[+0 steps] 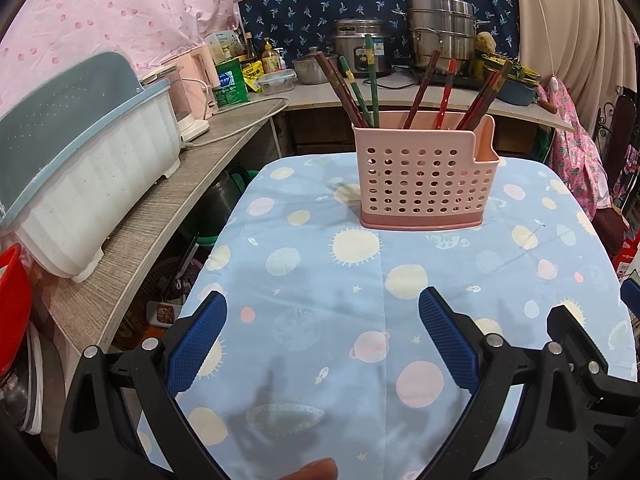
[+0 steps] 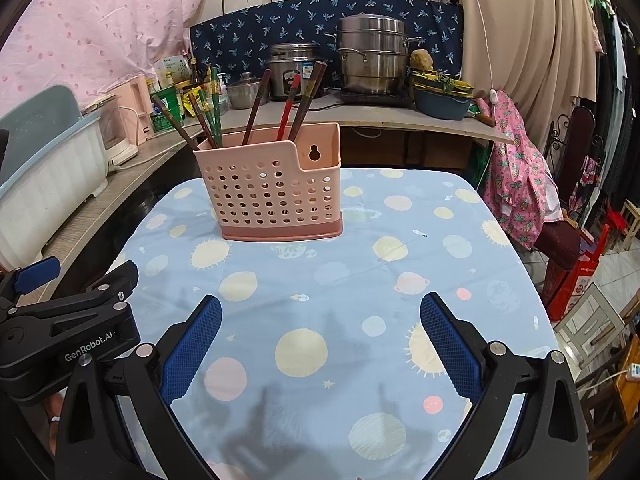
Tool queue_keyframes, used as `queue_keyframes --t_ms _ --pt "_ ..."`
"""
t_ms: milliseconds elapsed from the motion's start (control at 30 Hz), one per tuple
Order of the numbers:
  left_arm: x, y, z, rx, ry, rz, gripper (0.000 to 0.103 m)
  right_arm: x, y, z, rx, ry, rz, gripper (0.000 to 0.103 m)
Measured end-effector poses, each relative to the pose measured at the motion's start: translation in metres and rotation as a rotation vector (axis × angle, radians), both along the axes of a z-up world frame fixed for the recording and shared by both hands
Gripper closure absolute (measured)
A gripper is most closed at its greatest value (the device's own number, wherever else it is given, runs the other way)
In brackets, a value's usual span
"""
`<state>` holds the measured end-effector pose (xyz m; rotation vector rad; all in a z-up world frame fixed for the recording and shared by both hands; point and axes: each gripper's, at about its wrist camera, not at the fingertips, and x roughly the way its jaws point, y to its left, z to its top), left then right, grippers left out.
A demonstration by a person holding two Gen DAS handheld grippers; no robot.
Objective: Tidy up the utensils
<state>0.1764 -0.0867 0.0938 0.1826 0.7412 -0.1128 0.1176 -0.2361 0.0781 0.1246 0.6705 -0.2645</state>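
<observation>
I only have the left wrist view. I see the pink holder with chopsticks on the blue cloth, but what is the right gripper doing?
Observer: The right gripper is open with nothing between its fingers, held over the cloth on the near side of the holder.
Operator: Any loose chopsticks lying on that side?
Observer: None show in the right wrist view. The chopsticks all stand in the holder.
Operator: Anything on the holder's tall back wall?
Observer: Yes, a gourd-shaped hanging hole, just behind the cut-down corner.
</observation>
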Motion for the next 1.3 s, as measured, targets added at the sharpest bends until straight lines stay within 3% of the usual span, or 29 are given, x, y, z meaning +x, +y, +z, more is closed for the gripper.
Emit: queue_keyframes --t_ms 1300 --pt "0.016 -0.005 0.001 0.021 -0.036 0.007 0.01 0.022 -0.004 -0.001 0.005 0.001 -0.004 0.007"
